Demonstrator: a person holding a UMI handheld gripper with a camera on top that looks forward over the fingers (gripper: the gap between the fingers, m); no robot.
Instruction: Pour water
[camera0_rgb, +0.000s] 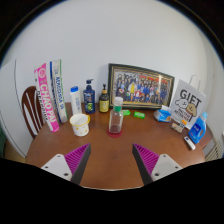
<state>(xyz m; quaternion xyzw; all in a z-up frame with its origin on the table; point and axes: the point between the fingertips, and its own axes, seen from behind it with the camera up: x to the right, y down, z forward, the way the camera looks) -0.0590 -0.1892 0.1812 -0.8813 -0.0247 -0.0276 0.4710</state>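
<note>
Brown wooden counter (110, 150) by a white wall. Left to right: wooden chair (31, 108), tall pink box (46, 96), paper cup (79, 124), dark bottle (89, 98), small water bottle (116, 117) near the middle, framed photo (141, 86), gift sign (187, 101). Gripper (111, 160) jaws wide apart, holding nothing, well short of cup and bottle.

Beyond the jaws, the brown wooden surface (110, 150) carries a cream paper cup (79, 124), a clear bottle (116, 117) tinted pinkish with a pale cap, a dark blue bottle (89, 100), and a white one (75, 100). The framed photo (141, 86) has a dark frame. The finger pads (79, 158) are magenta
</note>
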